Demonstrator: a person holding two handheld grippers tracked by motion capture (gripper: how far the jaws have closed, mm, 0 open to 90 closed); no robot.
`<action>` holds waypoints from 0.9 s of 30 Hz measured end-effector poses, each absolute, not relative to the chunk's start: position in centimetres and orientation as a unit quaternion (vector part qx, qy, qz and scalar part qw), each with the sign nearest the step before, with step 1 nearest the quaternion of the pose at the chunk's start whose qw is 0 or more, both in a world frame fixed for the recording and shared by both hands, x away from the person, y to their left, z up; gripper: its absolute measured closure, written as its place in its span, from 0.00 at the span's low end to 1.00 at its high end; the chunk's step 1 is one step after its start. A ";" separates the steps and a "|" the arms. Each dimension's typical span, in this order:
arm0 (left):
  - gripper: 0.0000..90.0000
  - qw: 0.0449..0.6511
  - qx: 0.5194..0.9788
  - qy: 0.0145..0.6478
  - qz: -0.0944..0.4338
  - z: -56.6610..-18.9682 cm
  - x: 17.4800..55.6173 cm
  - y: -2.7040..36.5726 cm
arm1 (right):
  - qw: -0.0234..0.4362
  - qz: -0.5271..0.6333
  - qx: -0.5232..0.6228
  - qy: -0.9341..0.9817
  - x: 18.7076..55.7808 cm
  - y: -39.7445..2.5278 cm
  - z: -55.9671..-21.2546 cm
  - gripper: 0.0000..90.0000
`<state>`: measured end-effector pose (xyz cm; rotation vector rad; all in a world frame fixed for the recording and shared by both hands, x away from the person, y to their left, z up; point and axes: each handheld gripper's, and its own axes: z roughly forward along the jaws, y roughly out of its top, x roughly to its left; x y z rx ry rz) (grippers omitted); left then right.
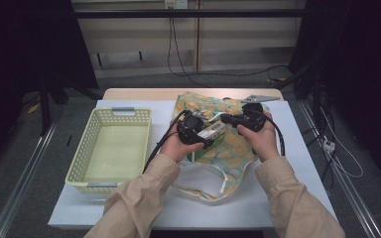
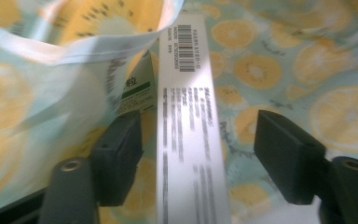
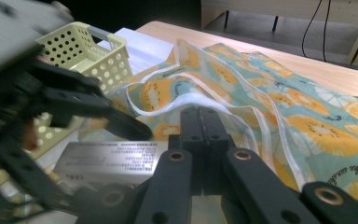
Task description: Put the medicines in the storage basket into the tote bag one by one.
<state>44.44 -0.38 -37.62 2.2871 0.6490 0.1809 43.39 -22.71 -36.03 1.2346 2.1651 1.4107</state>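
A fruit-print cloth bag (image 1: 233, 148) lies in the middle of the table. My right gripper (image 1: 223, 118) is shut on the bag's white-edged rim (image 3: 168, 105) and holds the mouth up. My left gripper (image 1: 209, 138) is open, its jaws on either side of a long silver box (image 1: 212, 131) with a barcode. The box (image 2: 191, 93) points into the bag's mouth, with a gap on each side between it and the jaws. In the right gripper view the box (image 3: 107, 161) lies under one of the left gripper's fingers (image 3: 98, 109).
A pale yellow perforated basket (image 1: 92, 134) stands at the table's left, and its wall (image 3: 98, 51) is close to the bag. The bag's handles (image 1: 213, 191) trail toward the front edge. A white sheet (image 1: 297, 148) covers the table.
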 end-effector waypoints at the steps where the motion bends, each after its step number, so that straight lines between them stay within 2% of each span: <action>1: 0.34 0.373 0.889 0.256 0.069 -37.4 44.2 0.0 | 0.139 0.486 0.428 0.750 43.4 -22.7 -36.1 1.00; 5: 0.35 0.372 0.890 0.253 0.071 -36.4 43.0 1.8 | 0.140 0.484 0.428 0.750 43.4 -22.7 -36.2 1.00; 8: 0.43 0.376 0.890 0.250 0.067 -35.7 42.1 3.1 | 0.142 0.483 0.427 0.751 43.4 -22.6 -36.1 1.00; 10: 0.53 0.382 0.888 0.246 0.063 -35.5 41.5 4.1 | 0.142 0.482 0.429 0.751 43.4 -22.6 -36.2 1.00; 17: 1.00 0.356 0.897 0.258 0.034 -36.9 41.0 5.9 | 0.146 0.482 0.433 0.748 43.4 -22.8 -36.1 1.00; 20: 1.00 0.349 0.899 0.264 0.031 -37.8 41.1 5.5 | 0.146 0.481 0.432 0.749 43.4 -22.7 -36.0 1.00; 27: 1.00 0.378 0.881 0.284 0.032 -39.2 42.0 3.7 | 0.145 0.483 0.430 0.749 43.3 -22.8 -35.9 1.00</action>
